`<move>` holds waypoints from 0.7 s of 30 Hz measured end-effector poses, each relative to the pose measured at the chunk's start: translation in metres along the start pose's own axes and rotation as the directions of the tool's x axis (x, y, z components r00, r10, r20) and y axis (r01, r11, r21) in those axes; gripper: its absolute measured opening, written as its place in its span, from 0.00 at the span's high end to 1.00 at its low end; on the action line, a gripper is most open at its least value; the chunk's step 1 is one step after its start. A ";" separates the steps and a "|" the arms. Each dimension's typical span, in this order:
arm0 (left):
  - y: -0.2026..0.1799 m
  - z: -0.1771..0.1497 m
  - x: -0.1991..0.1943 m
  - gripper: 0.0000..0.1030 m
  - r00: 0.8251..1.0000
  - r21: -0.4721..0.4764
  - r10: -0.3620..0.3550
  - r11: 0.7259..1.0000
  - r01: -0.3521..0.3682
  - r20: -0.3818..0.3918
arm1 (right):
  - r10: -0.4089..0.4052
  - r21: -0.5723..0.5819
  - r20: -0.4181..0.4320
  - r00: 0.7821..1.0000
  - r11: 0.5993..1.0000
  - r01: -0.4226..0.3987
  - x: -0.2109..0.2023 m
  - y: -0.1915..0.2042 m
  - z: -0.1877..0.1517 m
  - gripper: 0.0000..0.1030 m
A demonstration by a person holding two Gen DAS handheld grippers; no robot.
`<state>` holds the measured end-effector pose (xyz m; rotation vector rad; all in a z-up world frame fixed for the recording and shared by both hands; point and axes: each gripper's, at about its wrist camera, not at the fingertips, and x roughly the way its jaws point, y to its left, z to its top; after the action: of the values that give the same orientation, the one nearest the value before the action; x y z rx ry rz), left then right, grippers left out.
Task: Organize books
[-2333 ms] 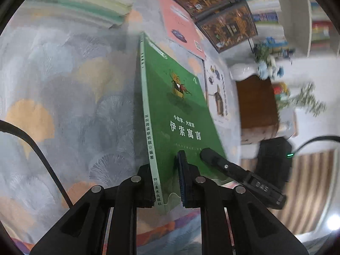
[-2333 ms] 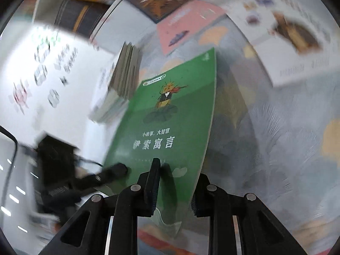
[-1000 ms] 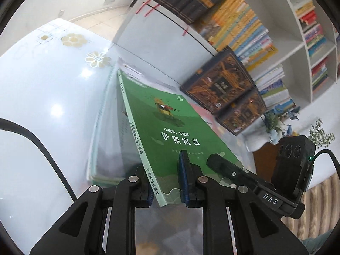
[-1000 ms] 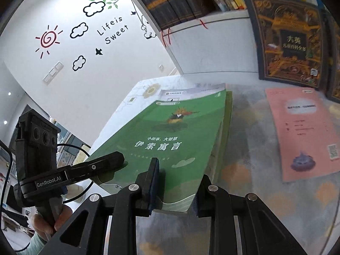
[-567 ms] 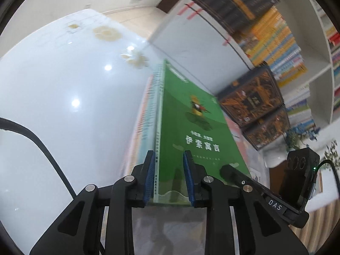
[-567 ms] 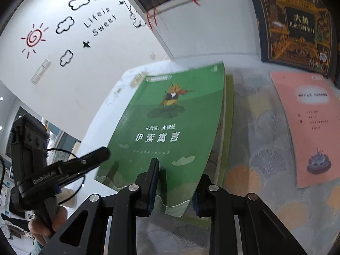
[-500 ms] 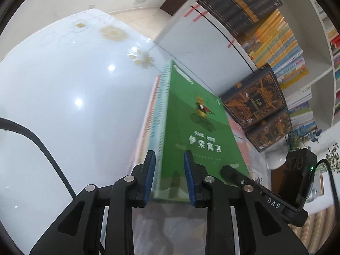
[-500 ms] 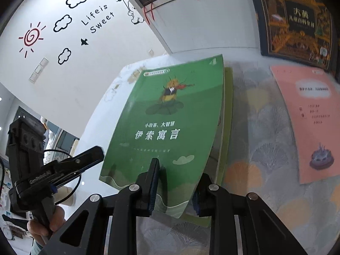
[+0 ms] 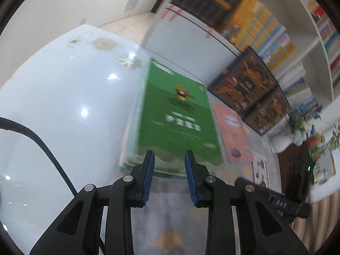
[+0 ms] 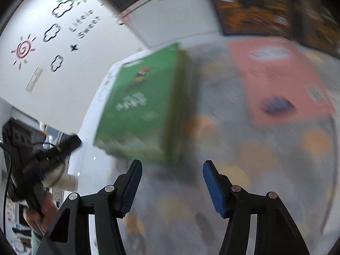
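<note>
Released since a second ago: green book (image 9: 178,116) now lies atop the stack at twelve o'clock, left claw (image 9: 169,171) parted and empty, right claw (image 10: 172,182) opening, empty — placement done.

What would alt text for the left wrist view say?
A green book lies on top of a stack at a patterned tablecloth's edge, just beyond the left gripper, whose blue-padded jaws stand apart, holding nothing. Bookshelves behind, blurred.

One green book (image 9: 178,114), one pink booklet (image 9: 233,131)
</note>
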<state>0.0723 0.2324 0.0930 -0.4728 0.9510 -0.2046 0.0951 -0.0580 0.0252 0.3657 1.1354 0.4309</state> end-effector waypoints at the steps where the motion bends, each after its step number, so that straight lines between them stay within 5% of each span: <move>1: -0.008 -0.003 -0.001 0.74 1.000 0.011 -0.002 1.000 0.002 0.000 | -0.014 0.021 0.004 1.000 1.000 0.014 -0.011 -0.010 -0.012 0.44; 9: -0.116 -0.052 -0.001 0.74 0.999 0.150 -0.010 0.989 0.015 -0.032 | -0.108 0.147 0.066 0.992 0.984 0.098 -0.101 -0.077 -0.079 0.44; 21: -0.243 -0.107 0.007 0.72 0.993 0.235 -0.093 0.966 0.109 -0.078 | -0.233 0.153 0.144 0.962 0.965 0.211 -0.205 -0.144 -0.103 0.43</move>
<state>-0.0022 -0.0161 0.1511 -0.2940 0.9532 -0.4247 -0.0526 -0.2792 0.0765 0.3797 1.0370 0.1229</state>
